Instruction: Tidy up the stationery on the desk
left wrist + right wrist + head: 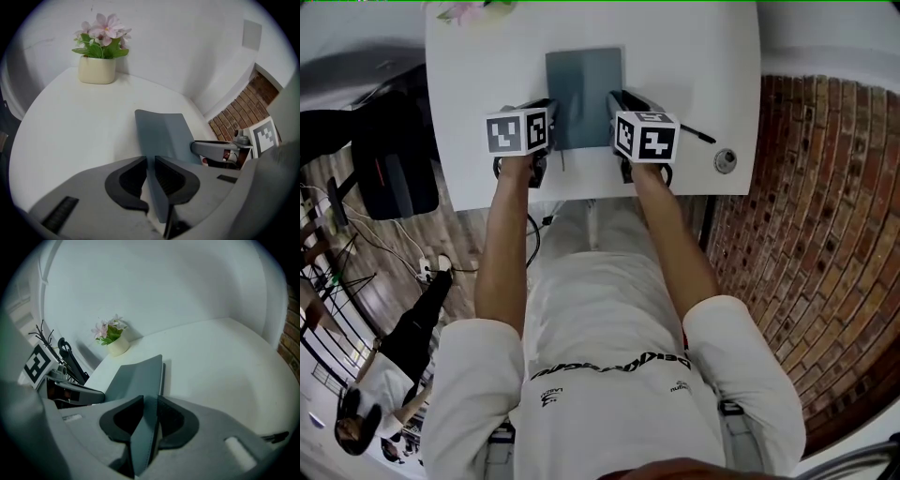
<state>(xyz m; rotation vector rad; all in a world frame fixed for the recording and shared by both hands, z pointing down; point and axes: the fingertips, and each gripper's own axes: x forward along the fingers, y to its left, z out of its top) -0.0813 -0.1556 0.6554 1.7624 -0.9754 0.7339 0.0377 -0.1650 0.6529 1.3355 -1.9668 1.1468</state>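
The grey notebook (584,94) lies mid-bench (703,56), one side edge pinched in the jaws of the left gripper (150,174) and the other in the right gripper (151,416) (a two-handed carry, I judge), so next both must travel evenly to wherever it belongs.

Your right gripper (149,420) has its jaws closed on the near edge of the grey notebook (136,376), with the cover pinched between them. The notebook stretches away over the white desk (215,362) toward a flower pot (116,344) by the wall. At the left, your left gripper (89,392) meets the notebook's other side. A dark pen (274,437) lies at the lower right, well apart from the notebook.
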